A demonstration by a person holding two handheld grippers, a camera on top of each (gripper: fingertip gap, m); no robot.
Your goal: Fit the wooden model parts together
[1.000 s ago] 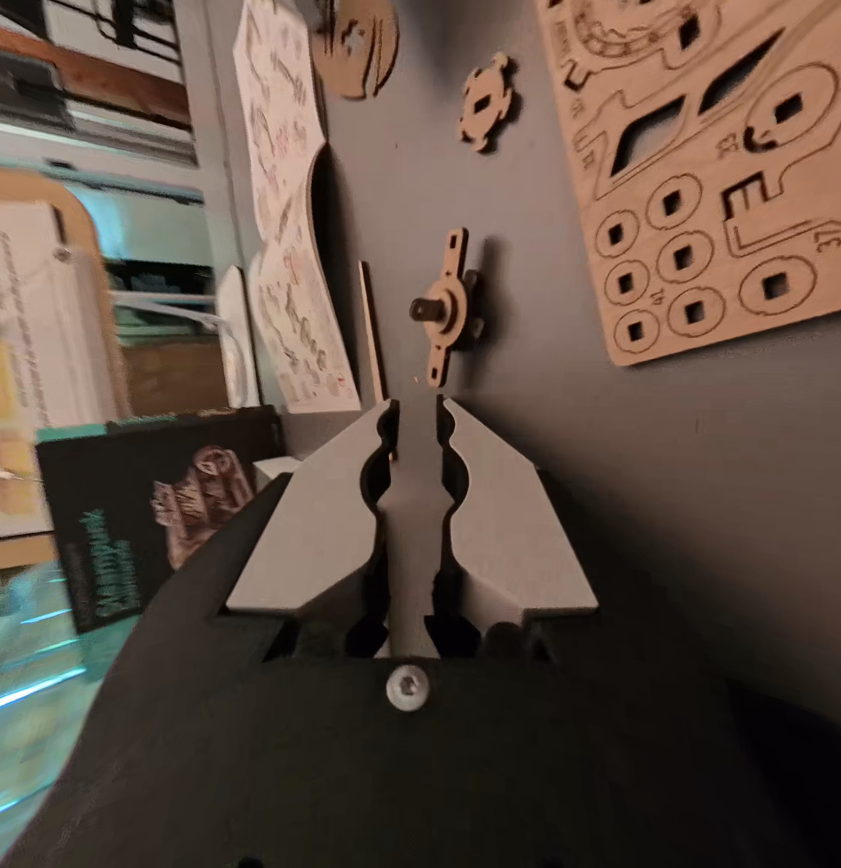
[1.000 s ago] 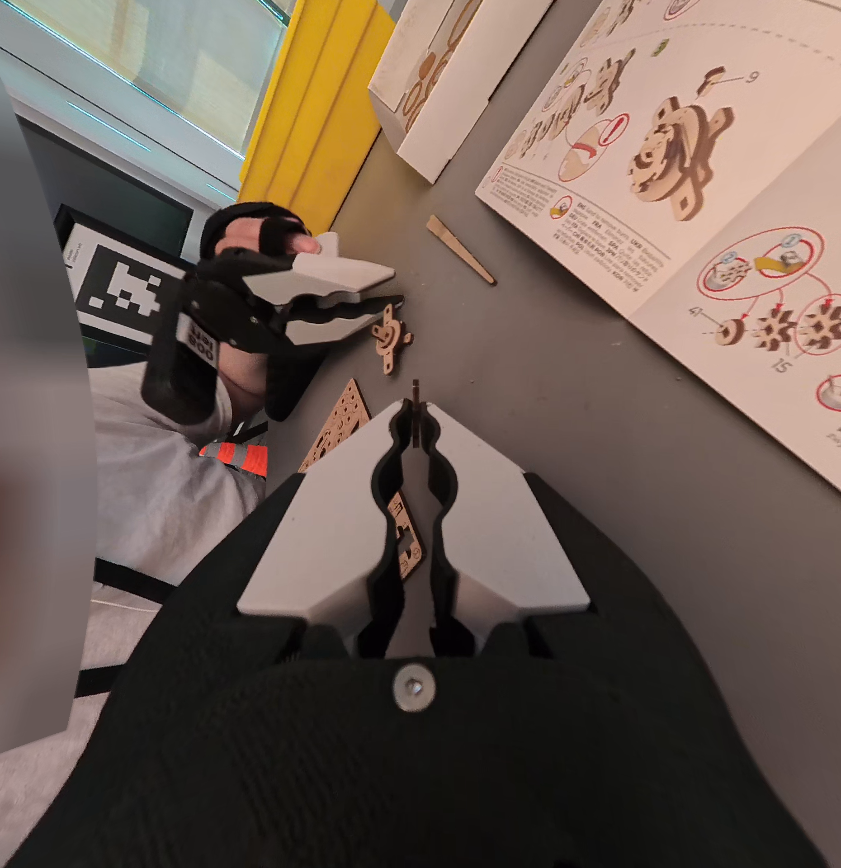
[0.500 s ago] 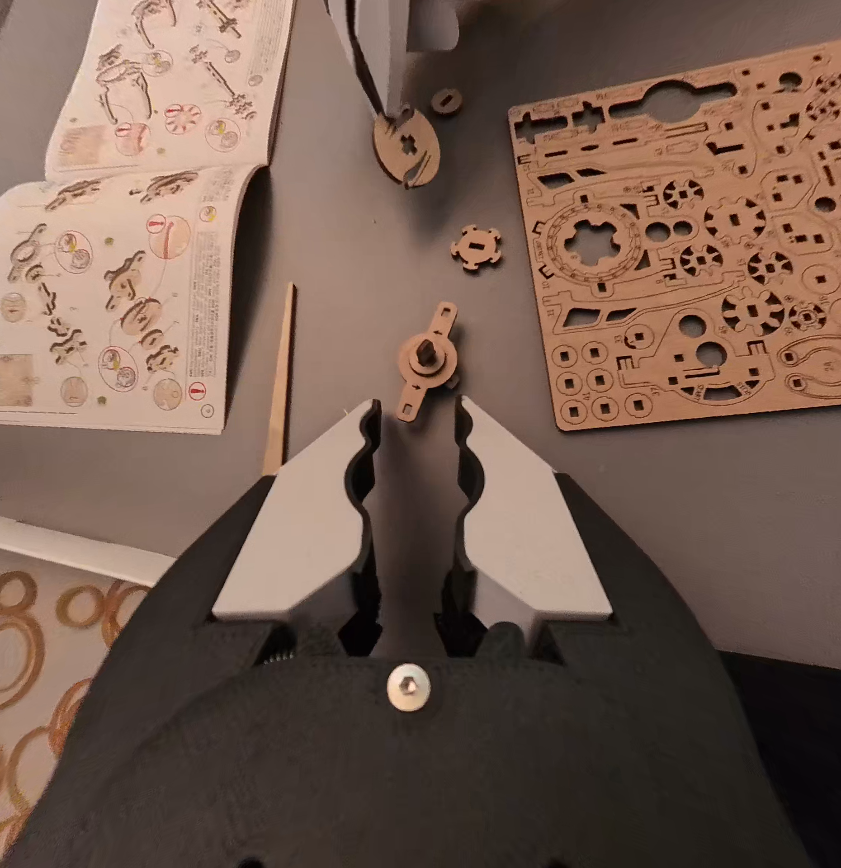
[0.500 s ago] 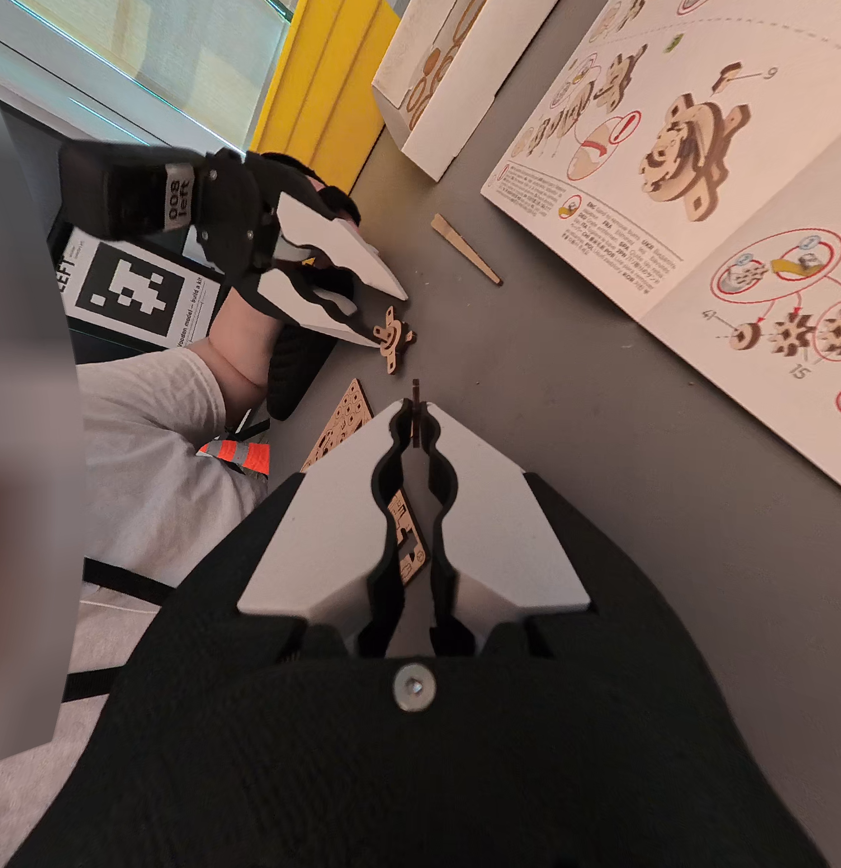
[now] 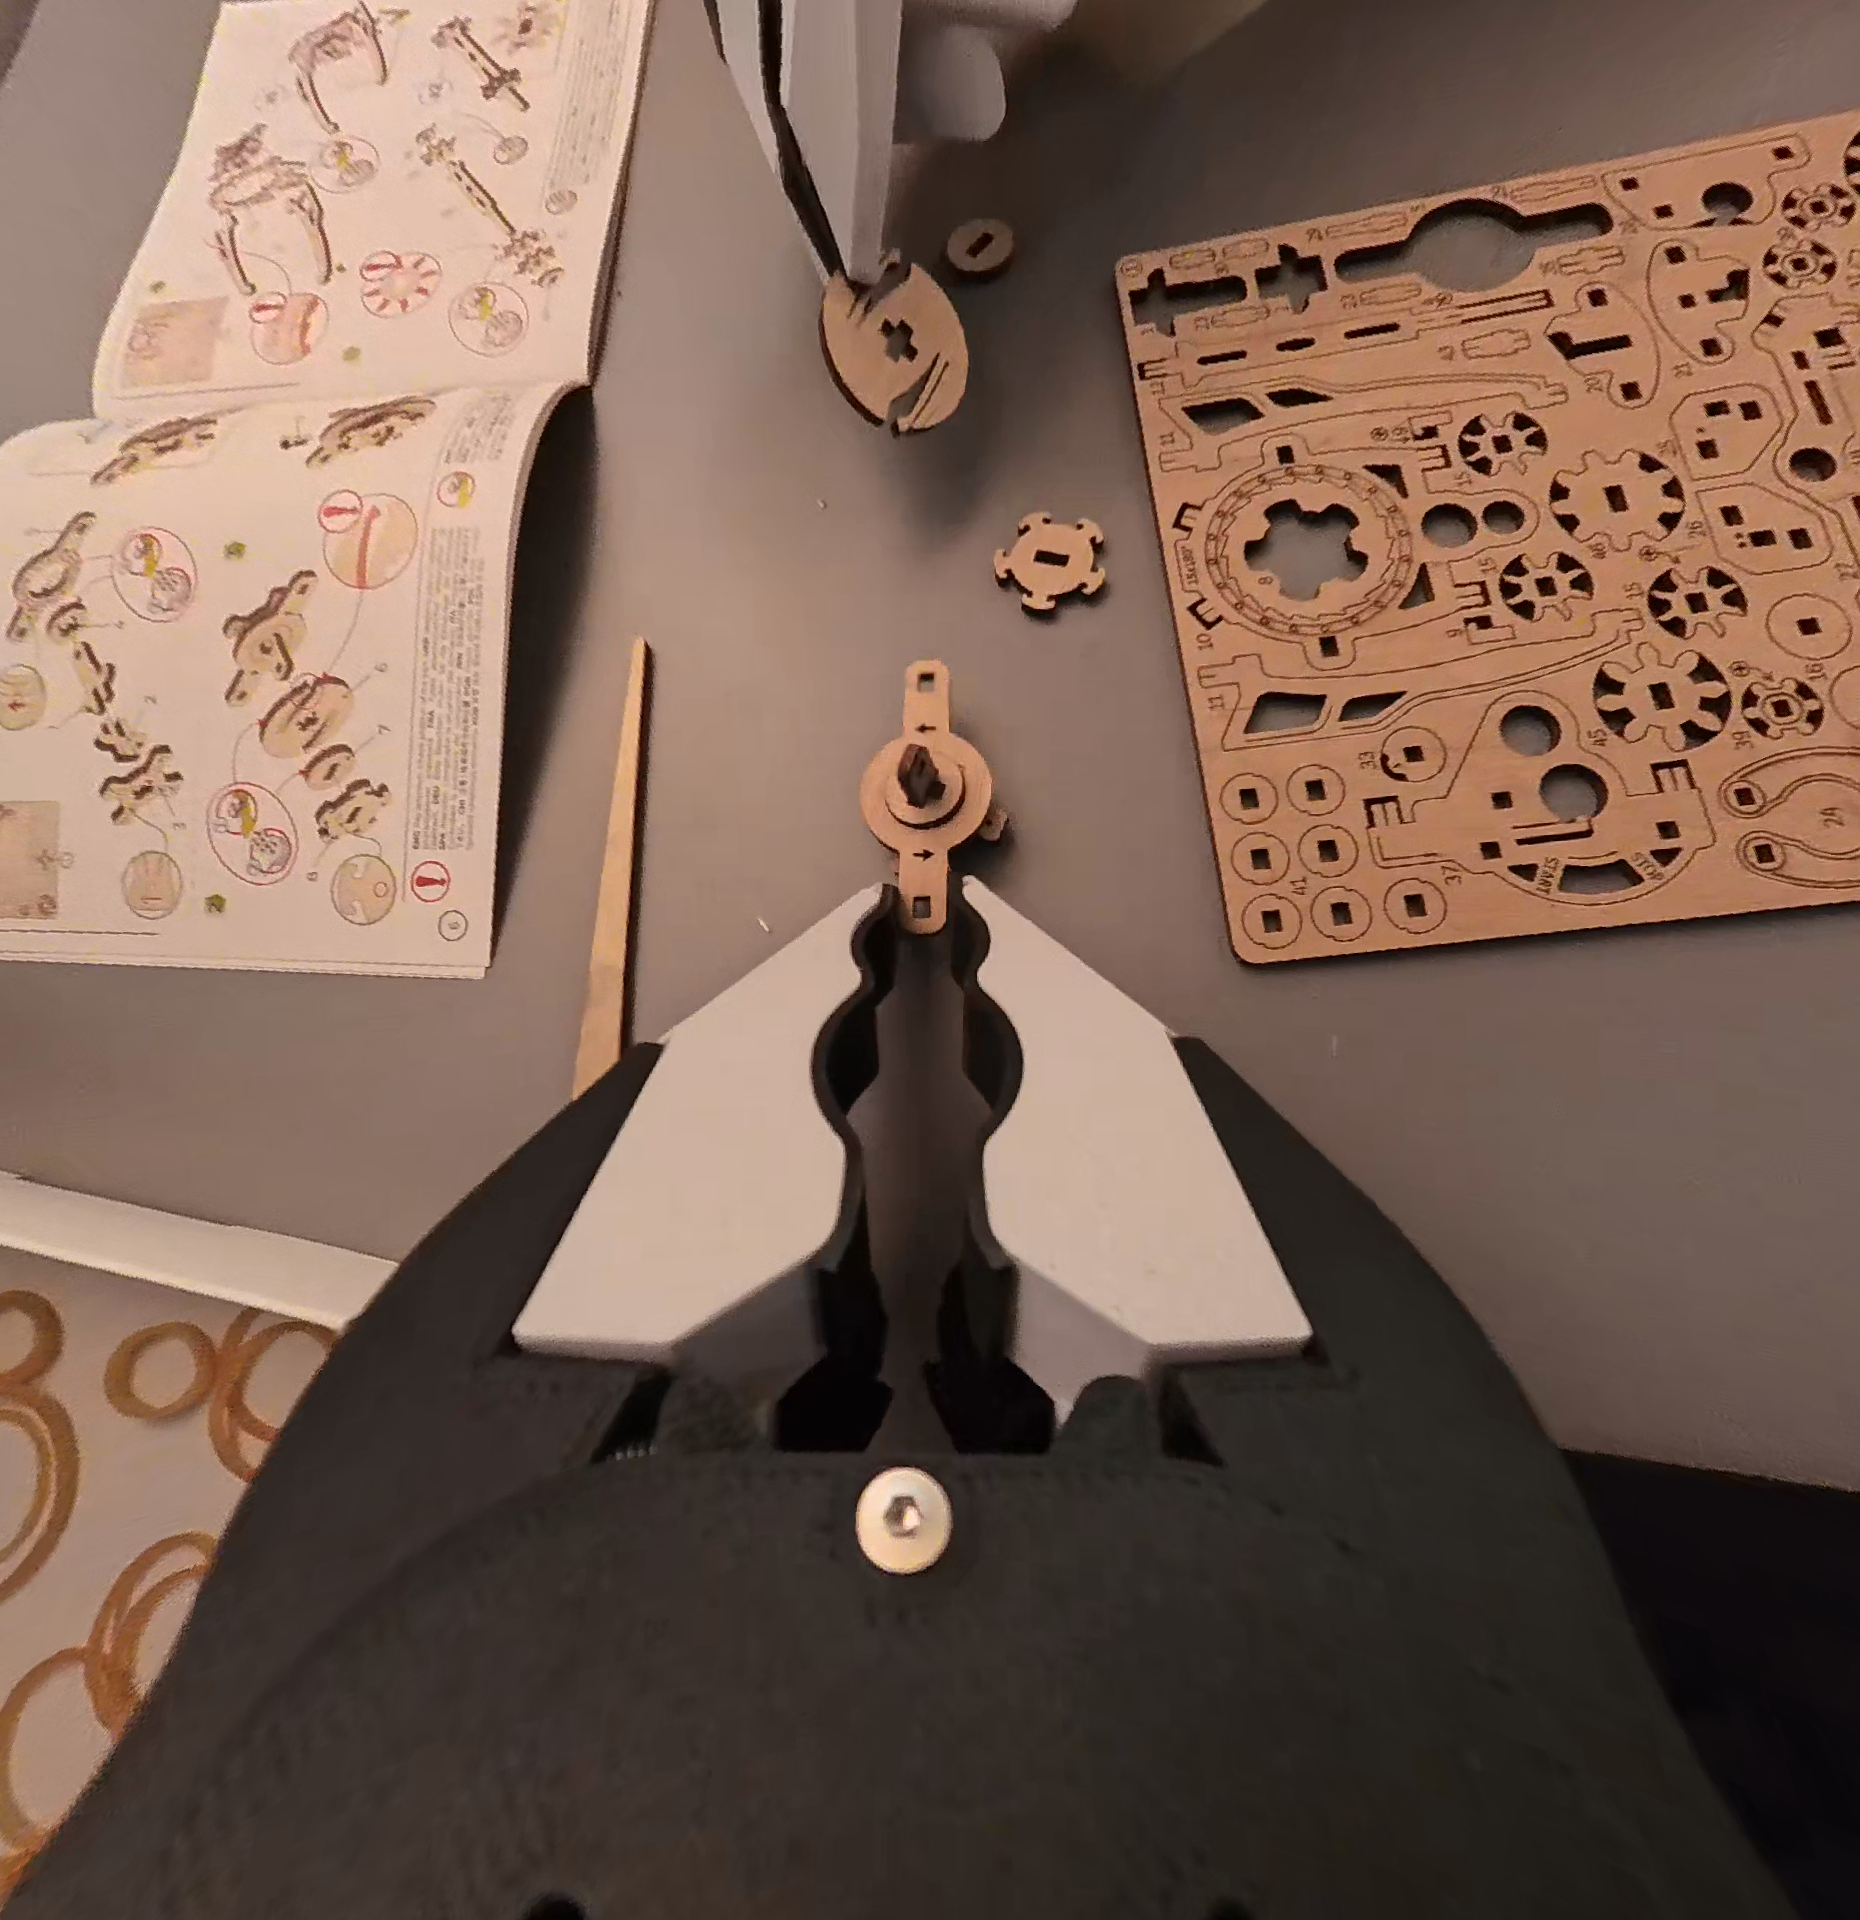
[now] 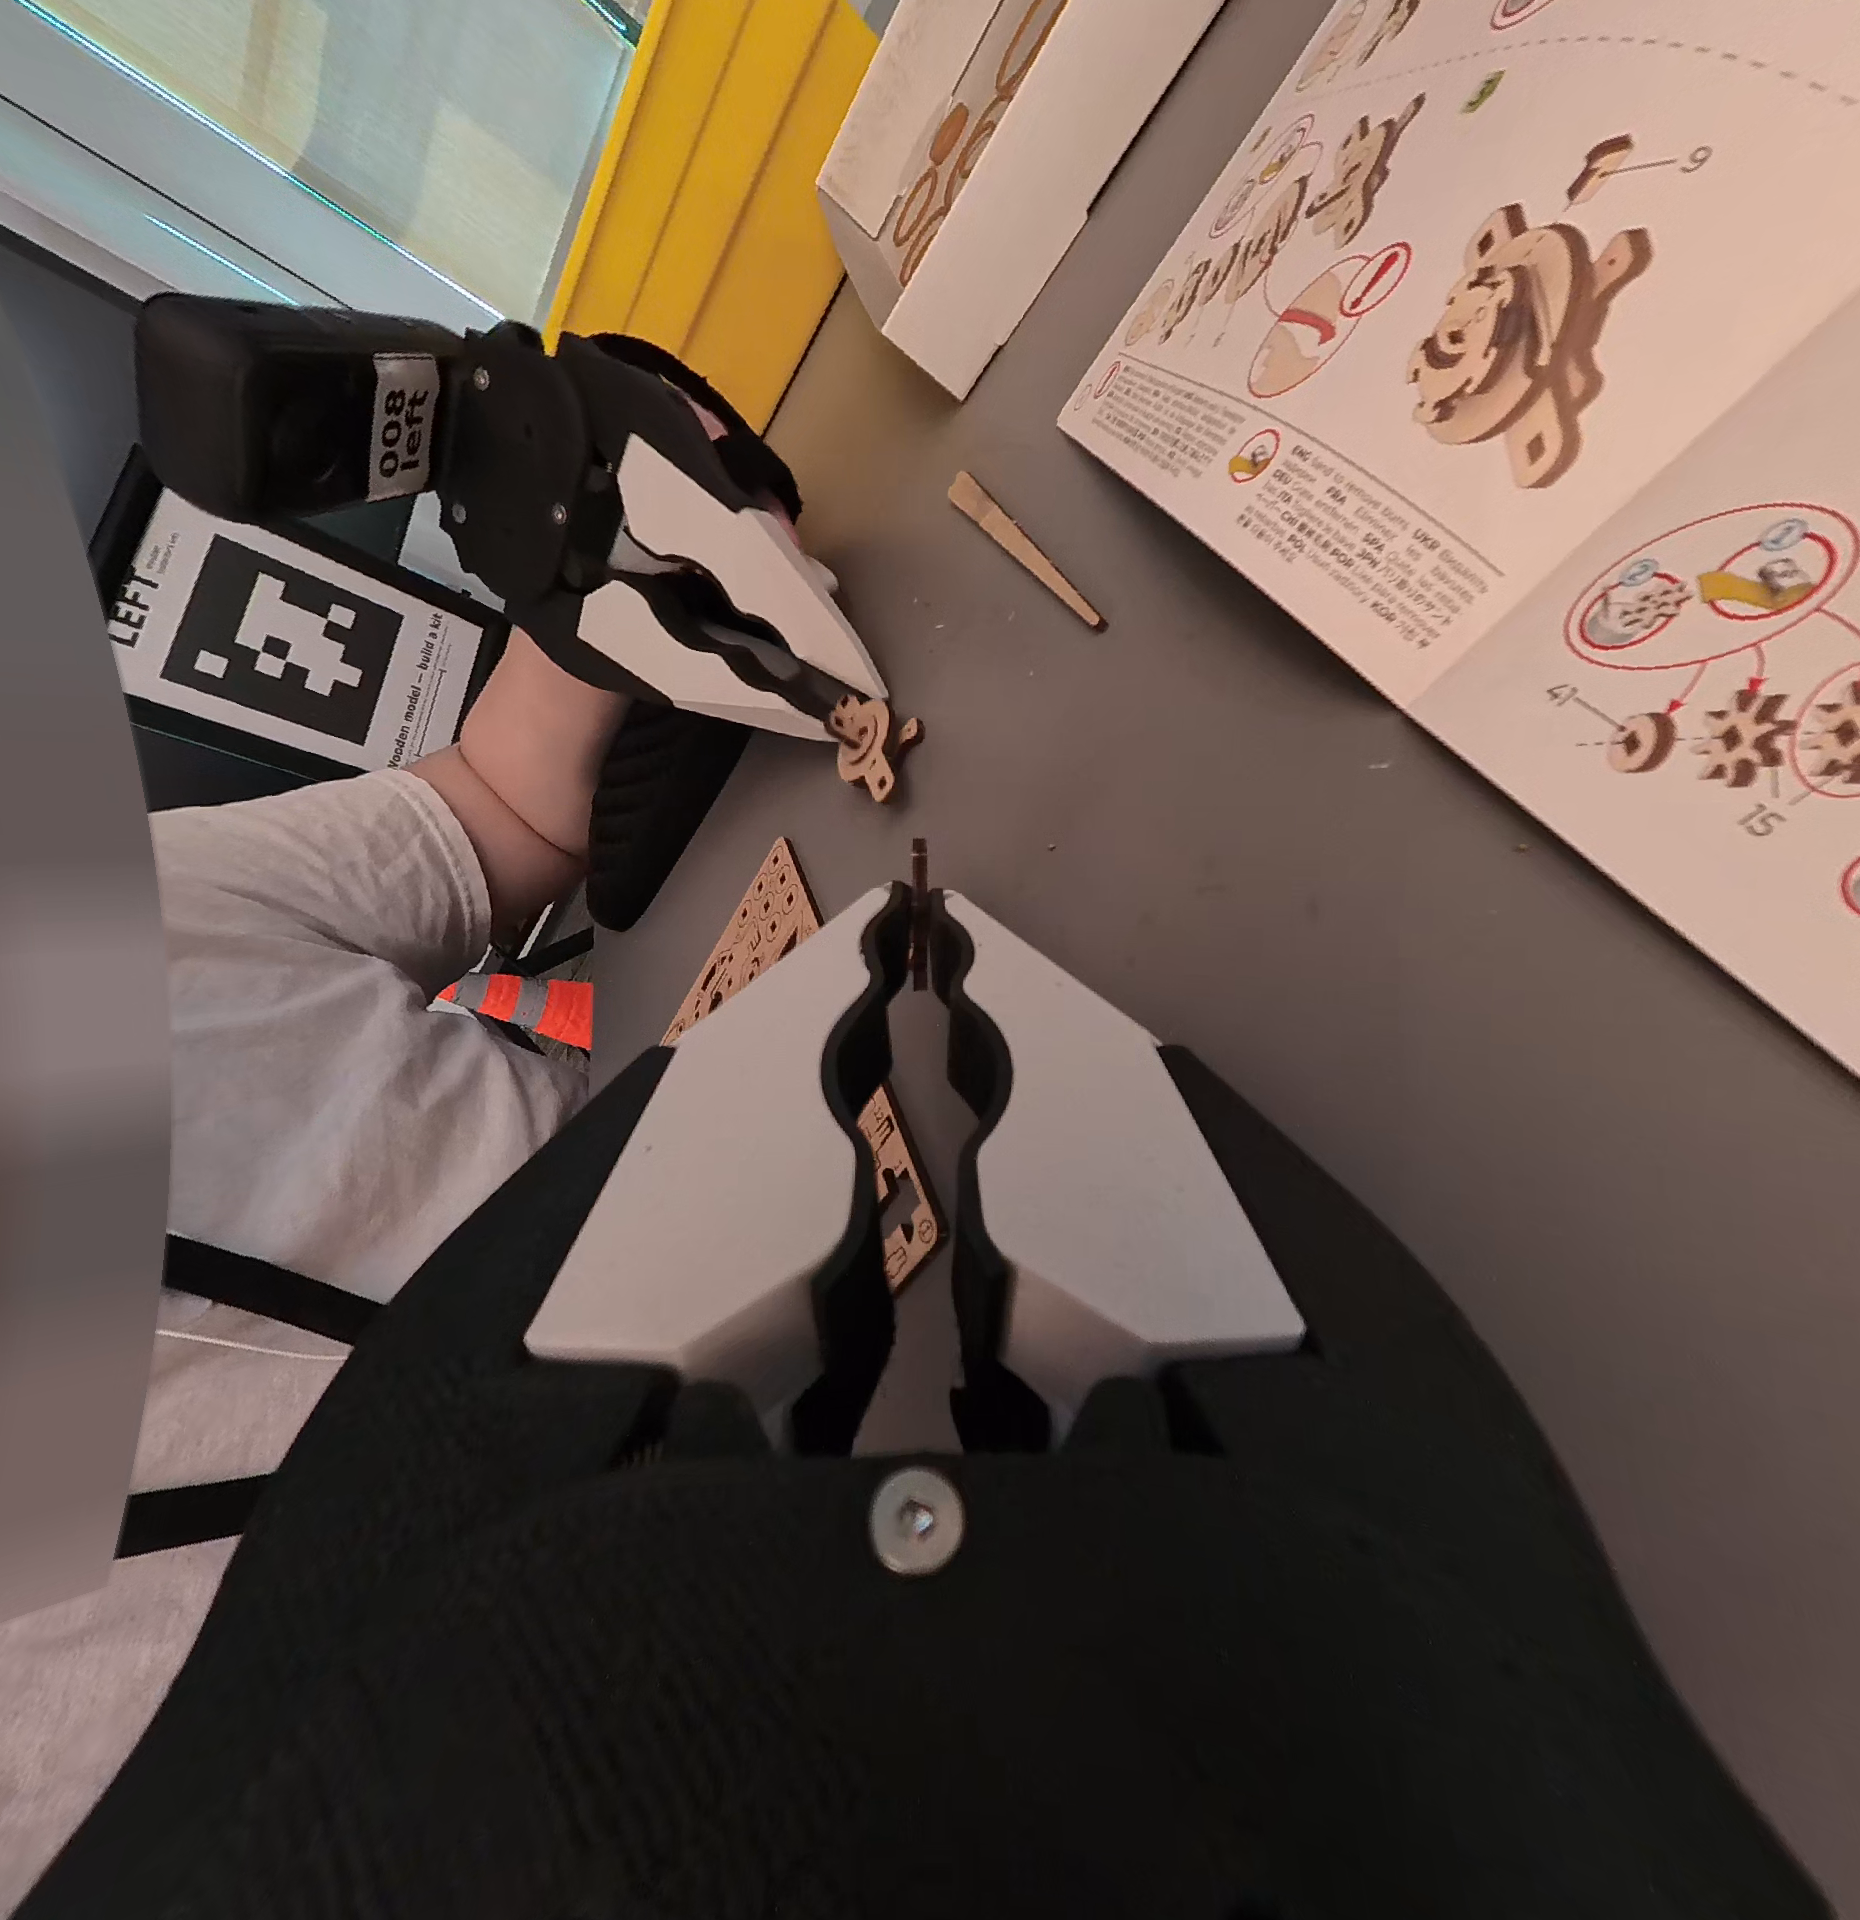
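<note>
A small wooden assembly [image 5: 924, 800], a round hub on a slotted arm, lies on the grey table [image 5: 780, 582]. My left gripper [image 5: 923, 902] is shut on the arm's near tab; it also shows in the right wrist view [image 6: 853, 707] with its tips on the assembly [image 6: 872, 746]. My right gripper [image 6: 918, 896] is shut on a flat oval wooden disc, seen edge-on [image 6: 918, 868]. In the left wrist view the right gripper [image 5: 853, 265] holds that disc [image 5: 895, 348] above the table, beyond the assembly.
A laser-cut parts sheet [image 5: 1528, 540] lies to the right, with a loose gear [image 5: 1051, 563] and a small washer [image 5: 978, 249] nearby. An open instruction booklet [image 5: 282, 582] and a wooden stick [image 5: 619, 862] lie to the left. A white box [image 5: 126, 1455] is at the near left. My right fingertips sit around 11 cm from my left ones. The small washer [image 5: 978, 249] is closer to my right gripper, around 5 cm from its tips; the left tips are 15 cm off.
My left gripper swung down over the table, moved up to the assembly and closed on its arm tab. My right gripper kept still with the disc.
</note>
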